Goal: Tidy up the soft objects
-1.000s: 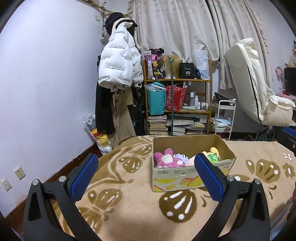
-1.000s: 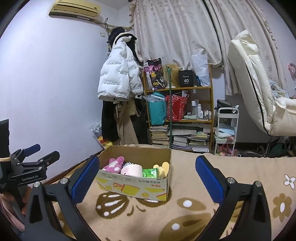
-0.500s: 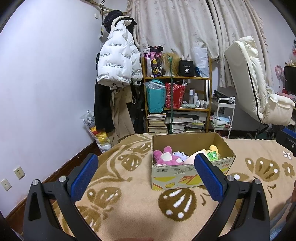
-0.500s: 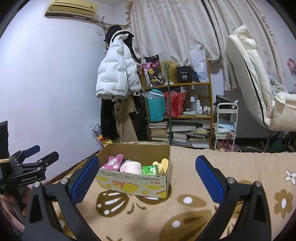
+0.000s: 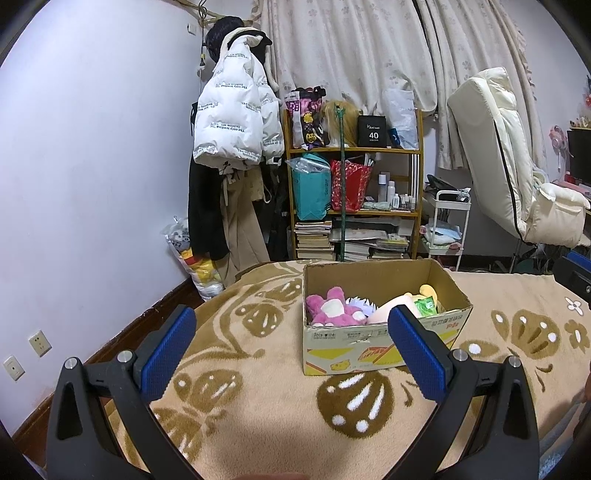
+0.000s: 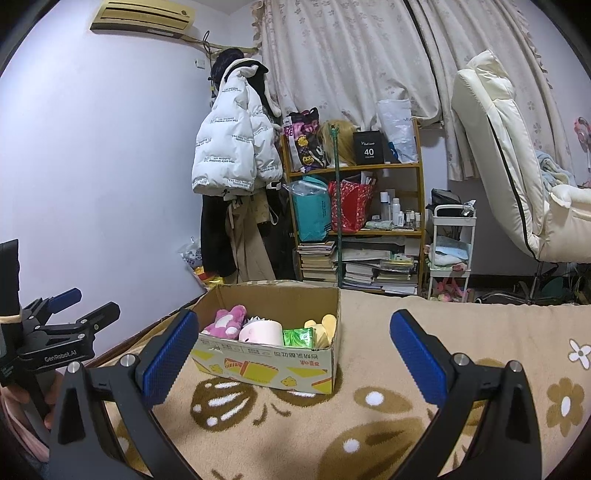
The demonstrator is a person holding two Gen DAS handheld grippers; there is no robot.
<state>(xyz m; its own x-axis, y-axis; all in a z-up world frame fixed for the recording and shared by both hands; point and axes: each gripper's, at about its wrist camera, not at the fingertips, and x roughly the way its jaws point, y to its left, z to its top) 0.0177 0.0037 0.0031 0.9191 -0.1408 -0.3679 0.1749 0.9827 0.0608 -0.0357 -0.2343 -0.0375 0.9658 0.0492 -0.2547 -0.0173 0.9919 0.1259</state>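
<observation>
Right wrist view catches the left gripper (image 6: 77,306) at its far left edge, held in a hand (image 6: 22,395), plus an air conditioner (image 6: 142,20) high on the wall; left wrist view shows neither, but does show two wall sockets (image 5: 27,352) low on the left.

Both views: one cardboard box (image 5: 380,341) (image 6: 266,363) sitting on a beige blanket with brown pattern (image 5: 258,402) (image 6: 369,417). Left gripper (image 5: 291,345): jaws spread wide, nothing between them; box sits ahead, right of centre, right pad overlapping its front right corner in view. Right gripper (image 6: 295,350): jaws spread wide, holding nothing; box ahead and left of centre, left pad just overlapping its near left corner.

In the box, counted: one pink plush toy (image 5: 334,308) (image 6: 227,321), one pale pink roll-shaped soft thing (image 6: 260,330), one green packet (image 5: 424,306) (image 6: 299,338), one yellow plush (image 5: 428,291) (image 6: 325,325). A white-purple item (image 5: 360,304) sits between the pink toy and the roll; can't tell what it is.

Behind: one wooden shelf (image 5: 354,184) (image 6: 369,206), one white jacket (image 5: 236,122) (image 6: 232,155).
</observation>
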